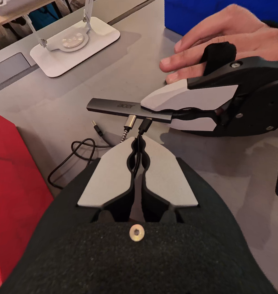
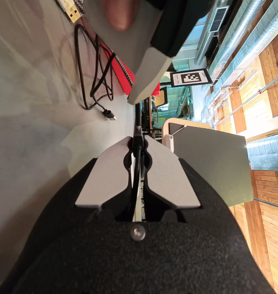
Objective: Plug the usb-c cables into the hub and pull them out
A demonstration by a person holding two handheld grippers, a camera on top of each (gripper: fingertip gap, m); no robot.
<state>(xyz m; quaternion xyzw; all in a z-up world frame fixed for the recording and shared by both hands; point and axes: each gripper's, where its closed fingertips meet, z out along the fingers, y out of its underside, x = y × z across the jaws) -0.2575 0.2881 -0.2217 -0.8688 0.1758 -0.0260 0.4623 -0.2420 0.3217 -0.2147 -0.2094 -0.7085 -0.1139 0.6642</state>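
Left gripper [image 1: 139,140]: near middle, fingers pinching the black cable [image 1: 137,160] just behind its plug.
Black plug [image 1: 145,124]: pushed into the near side of the hub, right of the silver plug.
Silver plug [image 1: 130,121]: also in the hub, with a black-and-white braided cable [image 1: 124,135] running down from it.
Hub [image 1: 119,107]: flat grey bar, lifted off the surface, with a brand word printed on top.
Right gripper [image 1: 173,113]: reaching in from the right, fingers pinching the hub's right end, top and bottom.
Hand [image 1: 217,43]: on the right gripper, fingers stretched out.
Loose plug [image 1: 96,126]: lying on the grey surface [image 1: 198,167], left of the hub, touching nothing else.
Red thing [image 1: 16,167]: on the far left.
White stand [image 1: 74,46]: far left on the surface.
Sign [image 2: 190,78]: black-and-white square pattern with small writing, seen in the right wrist view.
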